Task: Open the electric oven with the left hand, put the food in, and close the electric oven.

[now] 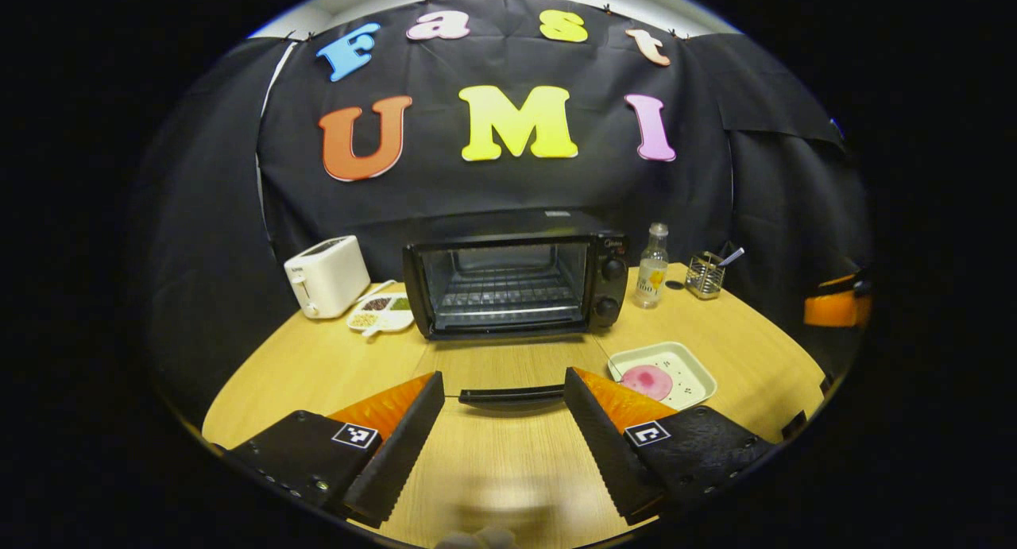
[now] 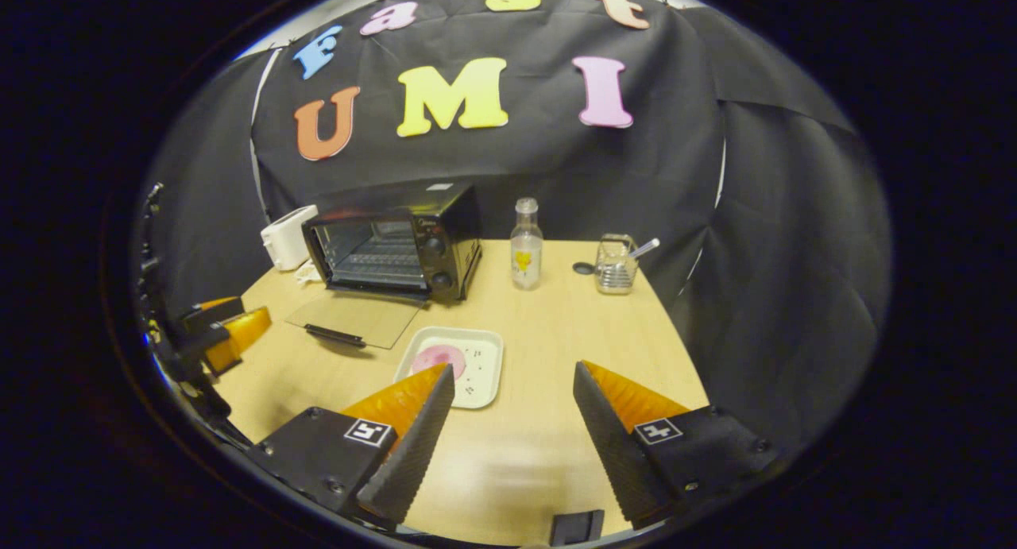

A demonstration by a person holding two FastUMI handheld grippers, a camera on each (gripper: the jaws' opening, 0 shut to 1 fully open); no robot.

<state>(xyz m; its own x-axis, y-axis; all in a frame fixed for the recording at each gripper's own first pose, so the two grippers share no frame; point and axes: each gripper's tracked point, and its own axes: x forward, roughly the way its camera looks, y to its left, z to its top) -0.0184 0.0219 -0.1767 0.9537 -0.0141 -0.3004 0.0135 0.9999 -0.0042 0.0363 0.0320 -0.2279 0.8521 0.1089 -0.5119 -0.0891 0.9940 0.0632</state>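
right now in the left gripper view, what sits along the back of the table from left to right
white toaster → white divided dish of grains → black electric oven with its glass door down → clear glass bottle with a yellow label → small wire cutlery holder

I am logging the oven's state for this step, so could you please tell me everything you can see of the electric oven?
The electric oven is a small black box, seemingly metal, standing upright at the back of the wooden table between a white toaster and a clear bottle. Its glass door is folded fully down, lying about flat over the tabletop, its dark handle at the front edge. A wire rack shows inside. Two round knobs sit on its right side. Neither gripper touches it.
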